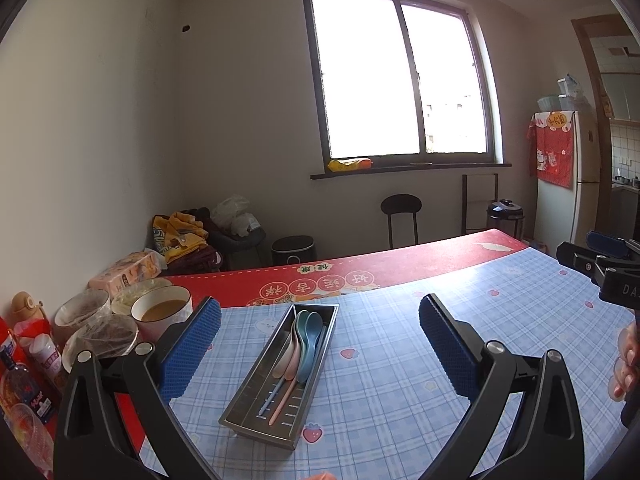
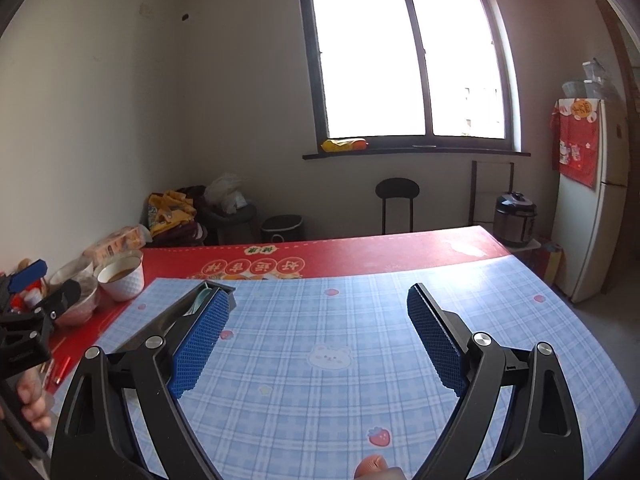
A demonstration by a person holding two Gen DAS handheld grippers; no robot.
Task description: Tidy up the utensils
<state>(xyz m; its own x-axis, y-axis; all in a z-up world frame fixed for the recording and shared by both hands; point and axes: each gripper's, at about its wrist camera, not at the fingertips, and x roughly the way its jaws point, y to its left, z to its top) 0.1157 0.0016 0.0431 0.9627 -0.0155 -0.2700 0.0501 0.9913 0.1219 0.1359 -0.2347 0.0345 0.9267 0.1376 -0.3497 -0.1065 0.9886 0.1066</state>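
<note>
On the checked surface (image 1: 440,360), spoons (image 1: 298,354) lie inside the metal tray (image 1: 244,408); both jaws wide open, empty; sorting appears complete, withdrawal likely next.

From where I look, the tabletop (image 1: 460,340) wears a blue checked cloth over a red one. At ten o'clock a white bowl (image 1: 162,312) of brown liquid stands beside glass bowls (image 1: 82,312) under plastic wrap, with a tissue pack (image 1: 128,270) behind them. At twelve o'clock is the window (image 1: 400,76), a yellow bag (image 1: 349,164) on its sill and a black stool (image 1: 401,216) below. At two o'clock stands a white fridge (image 1: 580,176), a pressure cooker (image 1: 505,216) beside it.
</note>
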